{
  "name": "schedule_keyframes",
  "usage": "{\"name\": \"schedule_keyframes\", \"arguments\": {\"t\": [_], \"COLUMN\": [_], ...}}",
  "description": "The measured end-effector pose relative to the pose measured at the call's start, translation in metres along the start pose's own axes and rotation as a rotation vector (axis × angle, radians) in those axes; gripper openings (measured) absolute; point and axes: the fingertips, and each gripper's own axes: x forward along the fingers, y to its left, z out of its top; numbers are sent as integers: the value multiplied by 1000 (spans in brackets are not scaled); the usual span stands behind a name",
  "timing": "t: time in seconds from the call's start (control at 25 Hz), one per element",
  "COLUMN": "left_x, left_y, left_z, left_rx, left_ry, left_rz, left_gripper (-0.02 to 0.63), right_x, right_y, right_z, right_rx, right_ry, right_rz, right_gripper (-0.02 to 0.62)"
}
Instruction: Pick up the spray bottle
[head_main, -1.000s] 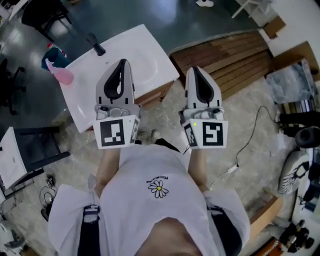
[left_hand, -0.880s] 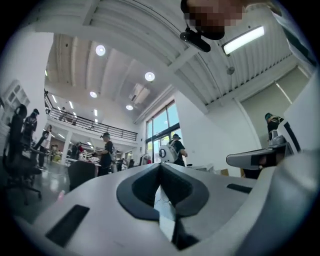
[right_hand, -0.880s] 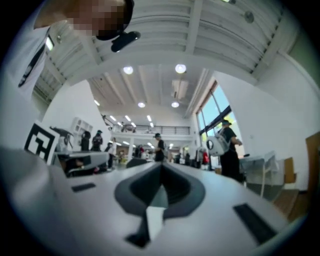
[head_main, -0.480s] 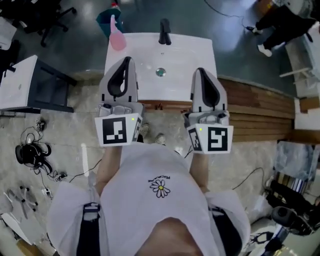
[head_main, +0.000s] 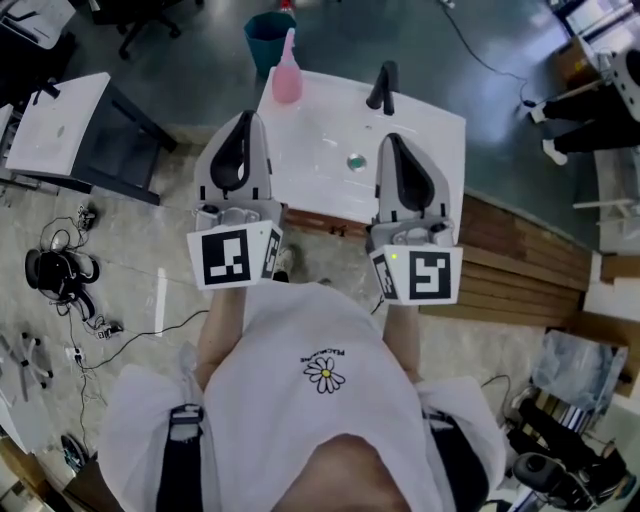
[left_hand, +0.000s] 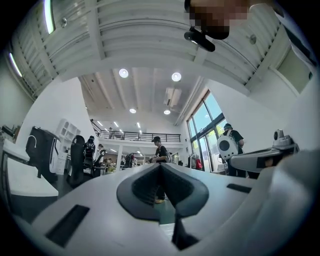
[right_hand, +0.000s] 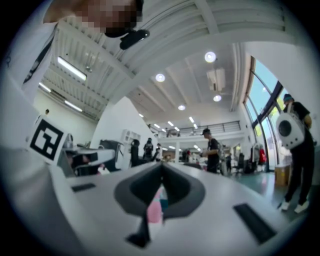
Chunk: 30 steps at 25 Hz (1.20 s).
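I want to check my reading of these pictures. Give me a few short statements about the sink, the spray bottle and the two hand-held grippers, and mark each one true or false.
1. The pink spray bottle stands on the white sink top. True.
2. The left hand-held gripper holds the spray bottle. False: its jaws are together on nothing, and the bottle stands apart from it.
3. The faucet is black. True.
4. In the head view the spray bottle is right of the faucet. False: it is left of it.
5. The right hand-held gripper is wide open. False: its jaws are together.
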Motion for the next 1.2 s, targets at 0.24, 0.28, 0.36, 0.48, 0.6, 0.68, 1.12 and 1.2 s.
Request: {"name": "schedule_keyframes", "arguments": {"t": [0.24, 0.28, 0.36, 0.48, 0.6, 0.68, 1.12, 1.2], "left_x": [15, 19, 27, 41, 58, 63, 92, 94], "left_y": [13, 14, 15, 22, 29, 24, -42, -55], "left_z": [-5, -7, -13, -24, -36, -43, -59, -54], "left_rx": [-24, -31, -51, -105, -128, -110, -53, -45], "left_ry": [3, 7, 20, 45, 71, 86, 55, 54], "left_rz": [-16, -26, -46, -50, -30, -20, 85, 95], "left_gripper": [18, 18, 18, 18, 18, 18, 20, 20], "right_x": [17, 19, 23, 27, 31, 31, 35, 34], "right_y": [4, 2, -2, -9, -13, -21, -71, -78], "right_z": [-6, -8, -12, -19, -31, -40, -59, -65], "right_rx": [-5, -3, 6, 36, 53, 66, 108, 121], "right_ry": [22, 28, 37, 46, 66, 85, 77, 90], "right_rz": [-17, -29, -63, -119, -131, -123, 99, 142], "right_gripper": [29, 29, 29, 29, 29, 29, 29, 29]}}
